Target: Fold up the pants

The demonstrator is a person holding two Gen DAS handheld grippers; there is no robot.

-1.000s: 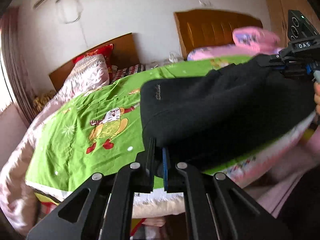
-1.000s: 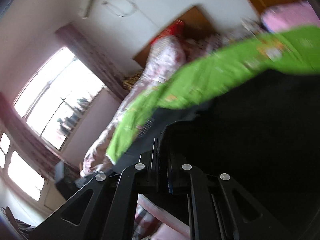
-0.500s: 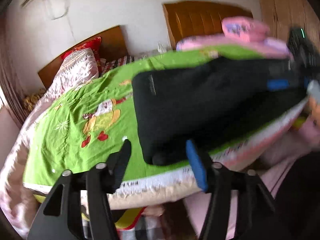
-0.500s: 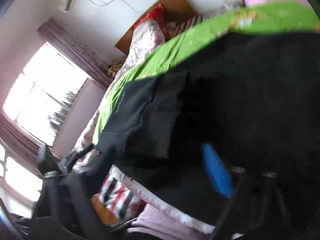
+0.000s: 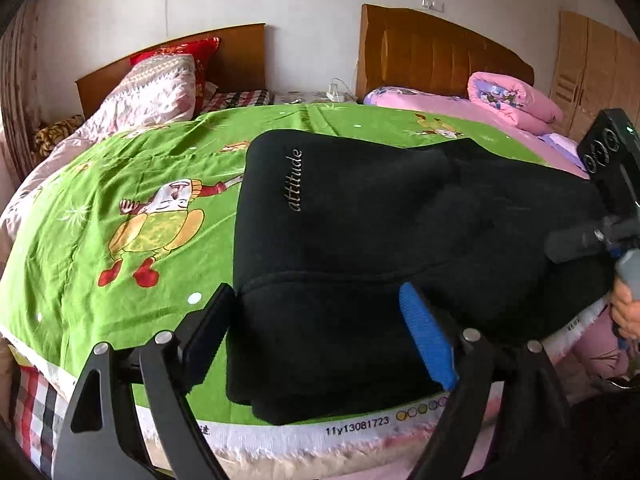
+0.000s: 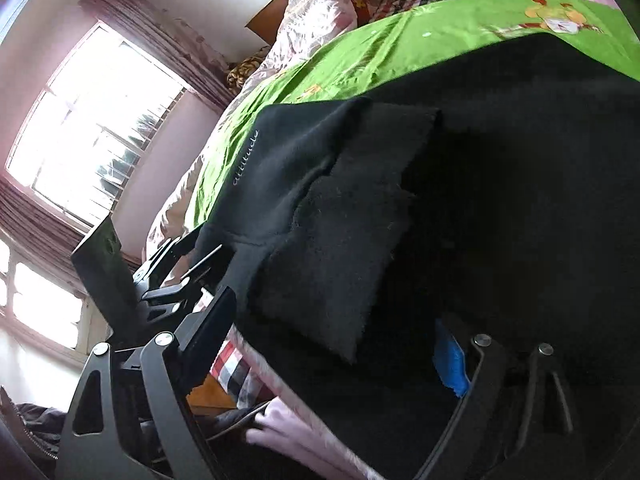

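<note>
The black pants (image 5: 380,248) lie folded on the green bedsheet (image 5: 120,184) near the bed's front edge, with white "attitude" lettering on top. My left gripper (image 5: 316,332) is open, its fingers apart either side of the near folded end, holding nothing. My right gripper (image 6: 340,328) is open over the other end of the pants (image 6: 480,200), where a loose flap lies on top. The right gripper's body shows in the left wrist view (image 5: 600,200) at the far right. The left gripper's body shows in the right wrist view (image 6: 132,280).
The bed's white fringed edge (image 5: 360,428) runs just below the pants. Pillows (image 5: 160,84) and wooden headboards (image 5: 432,52) stand at the back. A pink quilt (image 5: 508,100) lies on the second bed. A window (image 6: 92,128) is to the left.
Both grippers were shut on the pants a second ago and have opened. The pants were laid down folded on the bed and both grippers drew back slightly.
</note>
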